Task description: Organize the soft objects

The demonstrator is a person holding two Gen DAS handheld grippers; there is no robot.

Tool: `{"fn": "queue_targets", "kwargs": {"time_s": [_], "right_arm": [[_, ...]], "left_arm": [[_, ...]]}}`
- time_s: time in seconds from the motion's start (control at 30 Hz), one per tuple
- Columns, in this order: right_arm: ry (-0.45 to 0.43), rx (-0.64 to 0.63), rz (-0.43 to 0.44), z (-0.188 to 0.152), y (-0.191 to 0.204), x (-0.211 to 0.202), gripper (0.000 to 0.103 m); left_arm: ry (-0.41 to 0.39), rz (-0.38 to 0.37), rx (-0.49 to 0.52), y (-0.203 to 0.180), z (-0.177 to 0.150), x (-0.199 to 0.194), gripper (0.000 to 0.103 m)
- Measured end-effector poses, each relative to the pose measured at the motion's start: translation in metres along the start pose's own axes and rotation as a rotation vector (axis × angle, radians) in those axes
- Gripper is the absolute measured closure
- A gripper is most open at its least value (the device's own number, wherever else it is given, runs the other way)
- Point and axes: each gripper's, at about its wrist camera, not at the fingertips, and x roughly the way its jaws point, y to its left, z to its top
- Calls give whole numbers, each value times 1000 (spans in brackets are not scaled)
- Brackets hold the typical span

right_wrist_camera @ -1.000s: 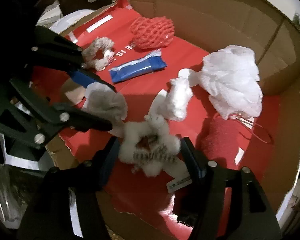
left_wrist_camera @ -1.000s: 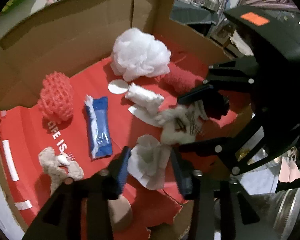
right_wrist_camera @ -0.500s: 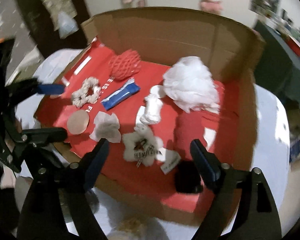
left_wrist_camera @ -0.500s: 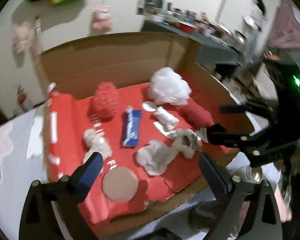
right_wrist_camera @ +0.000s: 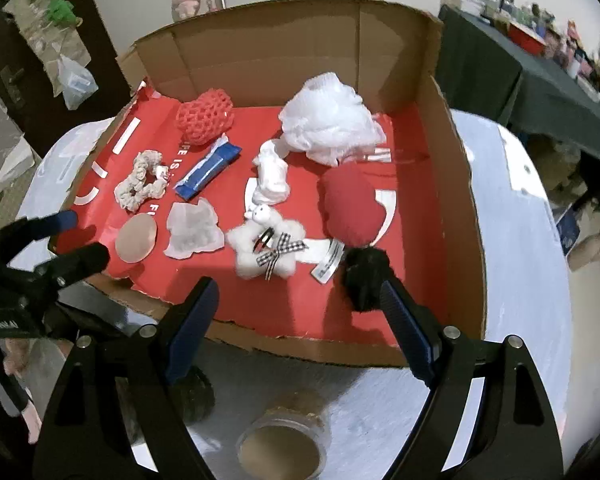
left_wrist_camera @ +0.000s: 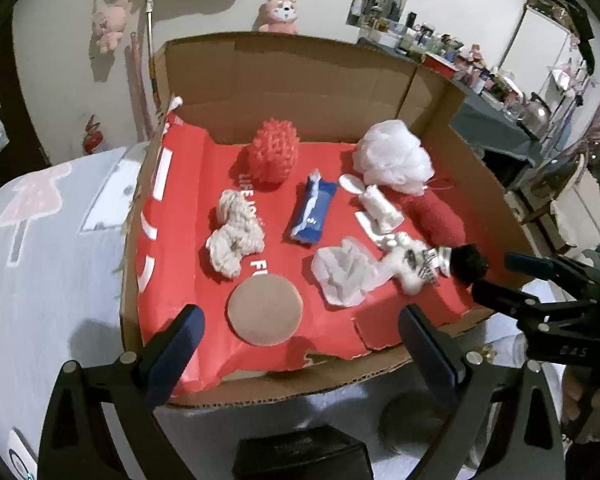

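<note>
**Both grippers empty above the box of soft things**

The soft objects all lie on the red lining of the open shallow cardboard box [left_wrist_camera: 284, 80], none of them held. Along the near side: a round tan pad [left_wrist_camera: 265, 309], a crumpled white tissue [left_wrist_camera: 342, 270], a fluffy white star-shaped toy with a checked bow [right_wrist_camera: 266, 248] and a black fuzzy pom-pom [right_wrist_camera: 366, 276] against the front edge. The tissue and the star toy touch in your left view. Behind them: a cream scrunchie [left_wrist_camera: 234, 236], a blue plastic packet [left_wrist_camera: 314, 212], a small white rolled cloth [right_wrist_camera: 272, 176] and a dark red plush lump [right_wrist_camera: 350, 208]. At the back, a red knitted mesh ball [left_wrist_camera: 272, 154] and a white mesh bath puff [left_wrist_camera: 394, 156].

Your left gripper [left_wrist_camera: 300, 346] hangs over the front edge, jaws spread wide, having just been opening, nothing between them. Your right gripper [right_wrist_camera: 296, 328] is likewise spread and just opened; the pom-pom sits beside its right finger, and I cannot tell if they touch.

The box rests on a pale grey printed tablecloth [left_wrist_camera: 40, 260].
</note>
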Motion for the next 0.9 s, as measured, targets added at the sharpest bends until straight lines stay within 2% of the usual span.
{"fn": "queue_targets", "kwargs": {"time_s": [0.3, 0.6, 0.7, 0.9], "right_arm": [[14, 39, -5, -6, 1, 11, 20], [42, 56, -18, -10, -1, 27, 20], [55, 38, -50, -13, -1, 35, 20], [10, 36, -73, -16, -1, 23, 20]], "left_arm": [[33, 52, -42, 8, -4, 14, 4], [55, 84, -15, 5, -7, 23, 4], [54, 94, -11, 5, -7, 24, 4], [55, 97, -12, 6, -6, 25, 4]]}}
